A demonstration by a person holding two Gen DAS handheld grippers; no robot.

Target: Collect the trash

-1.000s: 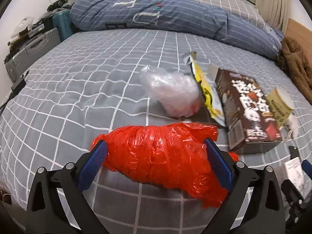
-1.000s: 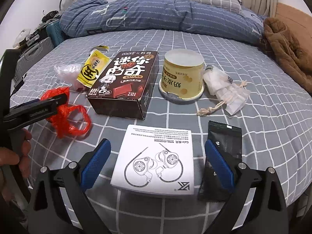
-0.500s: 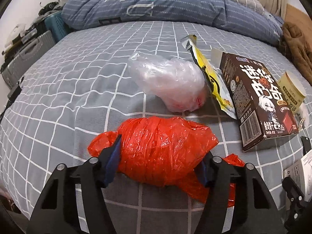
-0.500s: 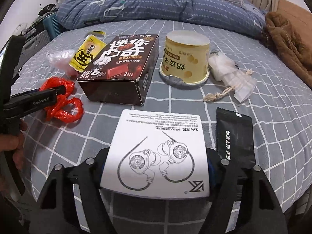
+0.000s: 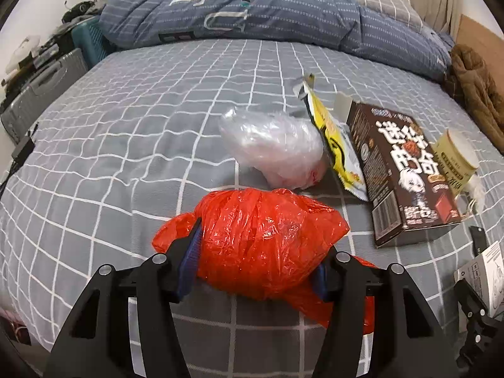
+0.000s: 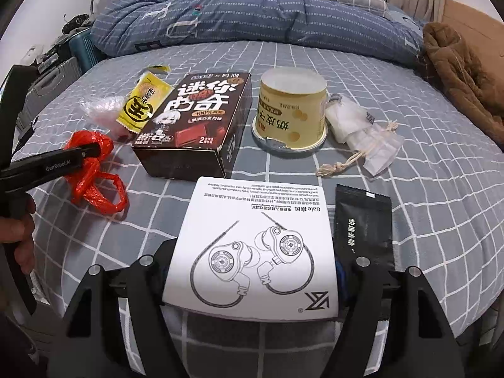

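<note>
A crumpled red plastic bag point(image 5: 264, 236) lies on the grey checked bed sheet point(image 5: 126, 145). My left gripper point(image 5: 258, 252) has its blue pads pressed into the bag's two sides, and the jaws are still closing on it. A white earphone box point(image 6: 252, 245) with a line drawing on top sits between the pads of my right gripper point(image 6: 252, 271), which is shut on its edges. In the right wrist view the left gripper's finger point(image 6: 53, 163) reaches into the red bag point(image 6: 94, 173), with a hand behind it.
Around them on the bed lie a clear plastic bag point(image 5: 277, 148), a yellow wrapper point(image 6: 145, 104), a dark chocolate box point(image 6: 198, 119), a yellow paper cup point(image 6: 293, 110), a white drawstring pouch point(image 6: 362, 129) and a black sachet point(image 6: 362, 223). A blue quilt point(image 6: 252, 15) lies at the back, suitcases point(image 5: 41, 85) on the left.
Both grippers have closed from wide open: the left onto the red bag, squeezing it narrower, the right onto the white box. Both moved slightly forward over their objects.
</note>
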